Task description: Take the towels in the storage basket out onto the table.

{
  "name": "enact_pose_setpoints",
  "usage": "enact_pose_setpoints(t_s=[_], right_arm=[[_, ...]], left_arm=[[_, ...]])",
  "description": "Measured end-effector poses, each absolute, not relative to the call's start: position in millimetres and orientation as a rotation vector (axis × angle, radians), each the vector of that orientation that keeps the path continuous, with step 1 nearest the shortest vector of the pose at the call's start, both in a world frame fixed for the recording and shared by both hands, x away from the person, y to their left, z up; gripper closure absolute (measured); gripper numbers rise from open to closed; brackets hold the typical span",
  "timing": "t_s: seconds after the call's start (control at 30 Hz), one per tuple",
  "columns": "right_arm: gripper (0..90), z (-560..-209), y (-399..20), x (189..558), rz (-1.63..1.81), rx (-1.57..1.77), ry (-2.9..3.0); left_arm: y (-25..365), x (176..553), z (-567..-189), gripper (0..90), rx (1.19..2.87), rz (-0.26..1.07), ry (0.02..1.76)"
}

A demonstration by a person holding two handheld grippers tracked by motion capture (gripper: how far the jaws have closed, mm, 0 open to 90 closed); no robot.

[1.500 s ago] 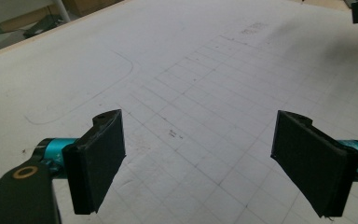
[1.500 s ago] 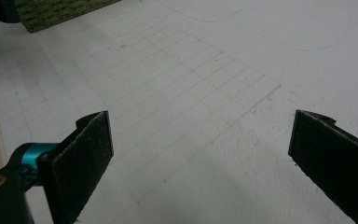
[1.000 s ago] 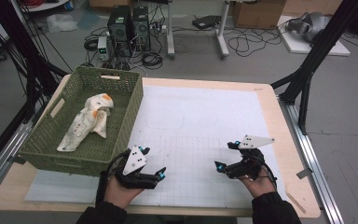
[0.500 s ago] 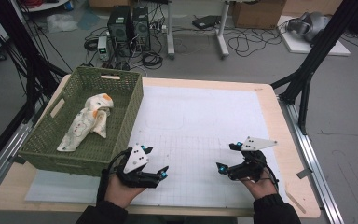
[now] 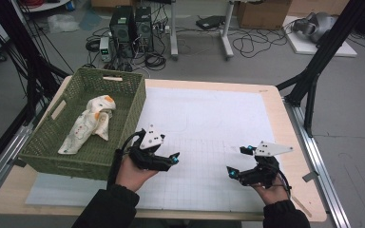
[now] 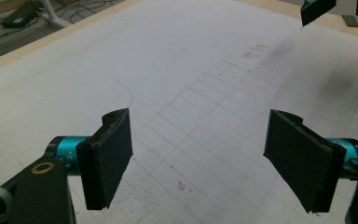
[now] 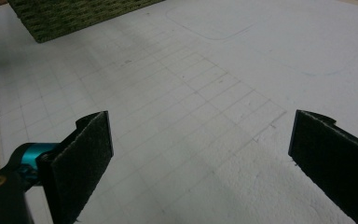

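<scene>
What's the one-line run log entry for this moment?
left tool: open, jaws just closing slightly, nothing between | right tool: open, empty | cloth: lying in green basket | both tools over white mat

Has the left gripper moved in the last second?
Yes. The left gripper has shifted slightly up the picture along the green basket, empty, its jaws just closing a little.

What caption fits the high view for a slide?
Two hand-held grippers, left and right, hover open over a white gridded mat; a green basket holds a crumpled cloth.
</scene>
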State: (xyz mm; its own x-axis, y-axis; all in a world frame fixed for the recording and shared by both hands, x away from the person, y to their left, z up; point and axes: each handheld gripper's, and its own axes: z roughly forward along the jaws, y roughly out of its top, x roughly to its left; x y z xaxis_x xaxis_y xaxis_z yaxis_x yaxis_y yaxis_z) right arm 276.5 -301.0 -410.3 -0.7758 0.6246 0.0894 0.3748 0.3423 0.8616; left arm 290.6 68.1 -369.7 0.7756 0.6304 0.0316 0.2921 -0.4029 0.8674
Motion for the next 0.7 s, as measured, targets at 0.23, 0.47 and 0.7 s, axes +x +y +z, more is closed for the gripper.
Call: enact_pose_setpoints(t_s=[0.23,0.47,0.7], right_arm=[[5.3,-412,-309,271,1.409,0.910,2.346],[5.3,-411,-311,269,1.425,0.905,2.338],[5.3,-411,-313,269,1.429,0.909,2.331]], left_arm=[[70,301,-355,26.8,2.008,0.394,0.690],[76,310,-340,29.2,1.990,0.307,0.689],[85,324,-336,36.2,2.009,0.181,0.730]])
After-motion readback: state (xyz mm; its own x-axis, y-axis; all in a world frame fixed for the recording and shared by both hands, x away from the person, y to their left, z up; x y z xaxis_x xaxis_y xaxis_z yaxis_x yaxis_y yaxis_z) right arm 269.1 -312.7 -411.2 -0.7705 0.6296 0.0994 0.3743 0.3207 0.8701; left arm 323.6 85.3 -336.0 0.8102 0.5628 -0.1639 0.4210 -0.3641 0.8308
